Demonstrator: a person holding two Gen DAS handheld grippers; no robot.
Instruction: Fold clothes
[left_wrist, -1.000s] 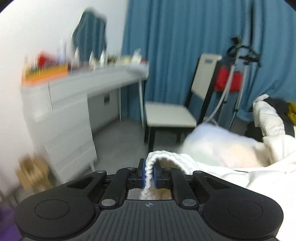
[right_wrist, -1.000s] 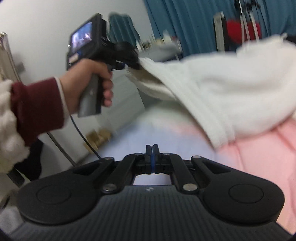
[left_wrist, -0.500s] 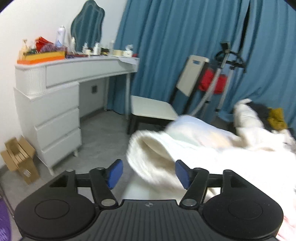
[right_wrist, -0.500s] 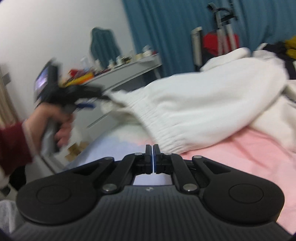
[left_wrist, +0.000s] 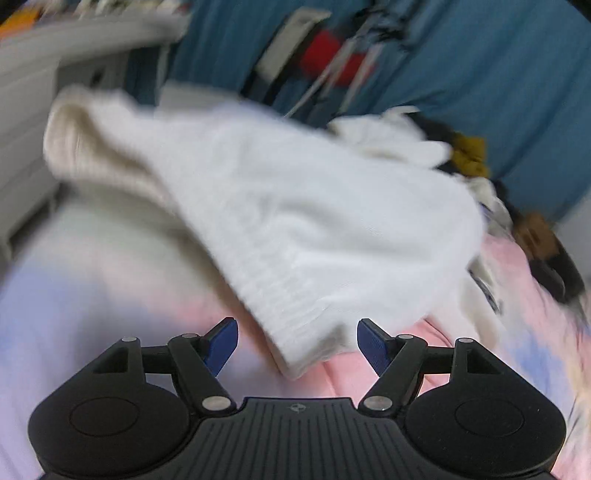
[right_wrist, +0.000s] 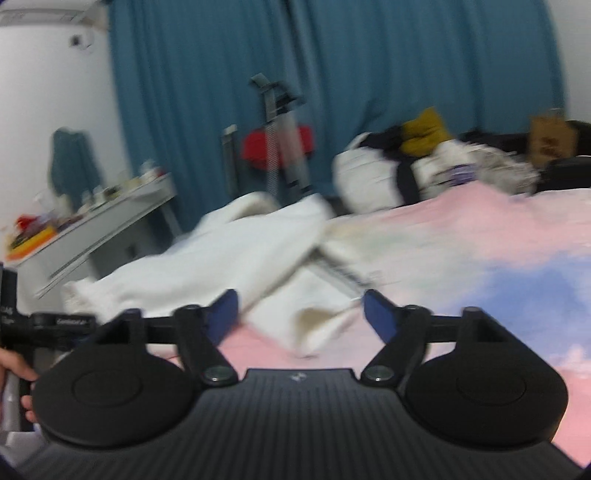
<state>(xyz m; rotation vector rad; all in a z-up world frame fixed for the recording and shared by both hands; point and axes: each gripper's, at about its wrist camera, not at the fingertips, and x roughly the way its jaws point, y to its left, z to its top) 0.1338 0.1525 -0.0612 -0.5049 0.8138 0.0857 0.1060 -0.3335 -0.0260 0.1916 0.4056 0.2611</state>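
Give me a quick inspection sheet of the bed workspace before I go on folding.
Surface: bedspread, pink and blue.
Job's things: white knit garment lying loose on the bed, unfolded.
Clutter: clothes pile at the far edge.
Grippers: left gripper open over the garment's hem; right gripper open, empty.
Cables: nothing seen.
Surroundings: blue curtain, dressing table, blurred.

white knit garment (left_wrist: 303, 221) fills the near bed, pink sheet (right_wrist: 480, 240) bare rightward, clothes pile (right_wrist: 424, 162) behind.
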